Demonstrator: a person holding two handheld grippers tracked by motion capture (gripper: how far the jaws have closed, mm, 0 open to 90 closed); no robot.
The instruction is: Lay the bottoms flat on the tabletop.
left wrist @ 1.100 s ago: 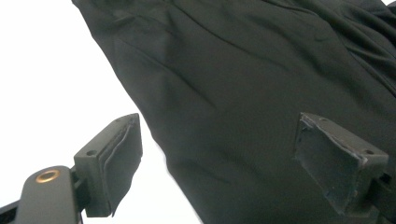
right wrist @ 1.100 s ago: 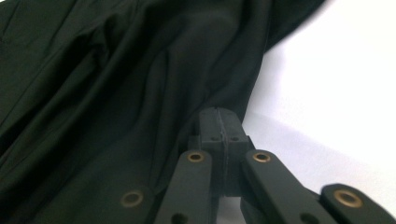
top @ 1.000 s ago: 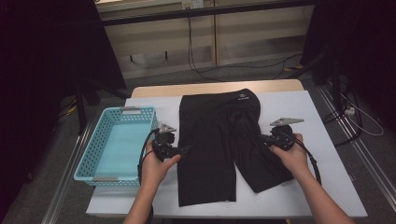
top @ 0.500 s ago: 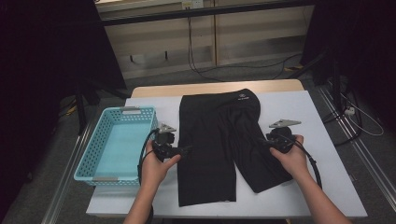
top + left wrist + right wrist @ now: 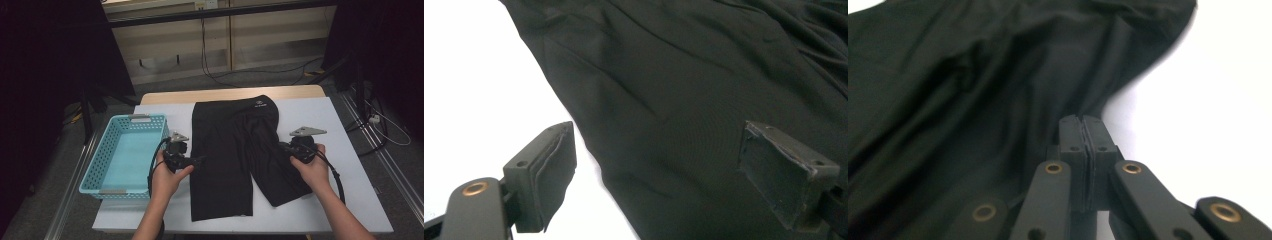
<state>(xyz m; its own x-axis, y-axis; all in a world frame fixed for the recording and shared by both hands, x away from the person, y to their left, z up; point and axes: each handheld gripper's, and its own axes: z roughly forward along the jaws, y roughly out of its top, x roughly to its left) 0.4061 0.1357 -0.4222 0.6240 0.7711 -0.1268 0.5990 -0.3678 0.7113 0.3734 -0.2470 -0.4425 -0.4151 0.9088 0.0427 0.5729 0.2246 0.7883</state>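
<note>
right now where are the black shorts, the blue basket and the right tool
black shorts (image 5: 225,150), high view, middle of the left leg
blue basket (image 5: 90,172), high view, its left wall
right tool (image 5: 1082,131), right gripper view, tips of its shut jaws

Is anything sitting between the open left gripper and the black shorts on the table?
Nothing visible. The left gripper has open jaws straddling the left edge of the black shorts, with bare white table beside it.

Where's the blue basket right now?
In the high view, the blue basket sits at the table's left edge, just left of the black shorts.
</note>
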